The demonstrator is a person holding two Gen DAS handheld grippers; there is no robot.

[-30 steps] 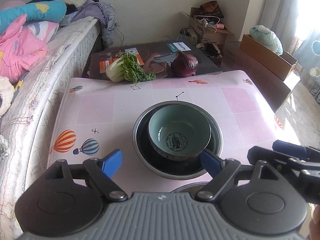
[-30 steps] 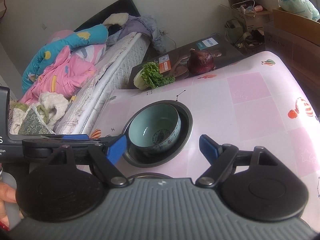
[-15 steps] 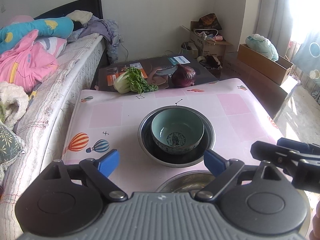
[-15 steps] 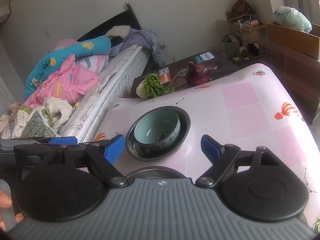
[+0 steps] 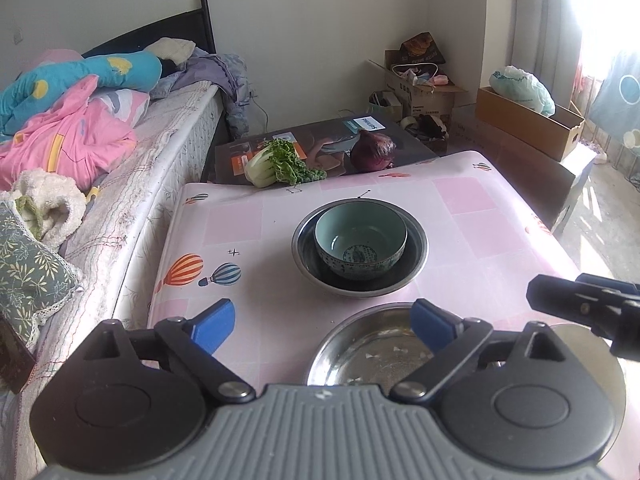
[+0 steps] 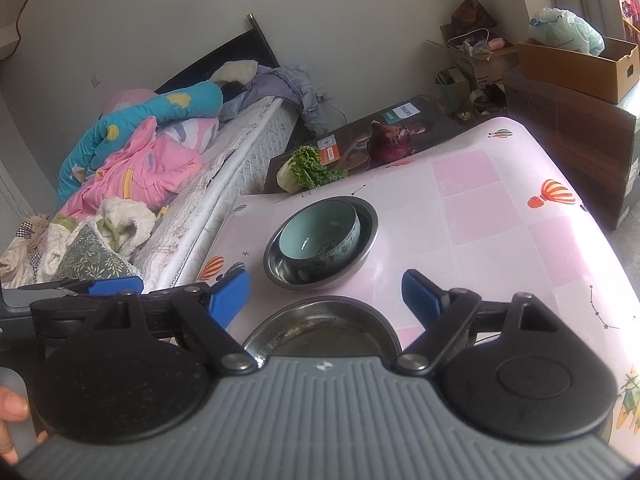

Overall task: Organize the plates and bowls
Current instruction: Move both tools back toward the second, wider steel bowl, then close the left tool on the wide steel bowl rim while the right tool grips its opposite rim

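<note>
A pale green ceramic bowl (image 5: 361, 240) sits inside a steel bowl (image 5: 304, 252) on the pink table; both show in the right wrist view too, the ceramic bowl (image 6: 318, 238) in the steel bowl (image 6: 368, 236). A second, empty steel bowl (image 5: 360, 350) stands nearer me, also in the right wrist view (image 6: 320, 330). My left gripper (image 5: 322, 322) is open and empty above the table's near part. My right gripper (image 6: 325, 290) is open and empty over the near bowl.
The pink tablecloth (image 5: 480, 232) has balloon prints. A bok choy (image 5: 276, 164) and a red onion (image 5: 374, 150) lie on a dark box behind the table. A bed (image 5: 120, 184) runs along the left. Cardboard boxes (image 5: 532, 124) stand at the right.
Both grippers have pulled back and risen from the stacked bowls. The near steel bowl has come into view below them. Both stay open.
</note>
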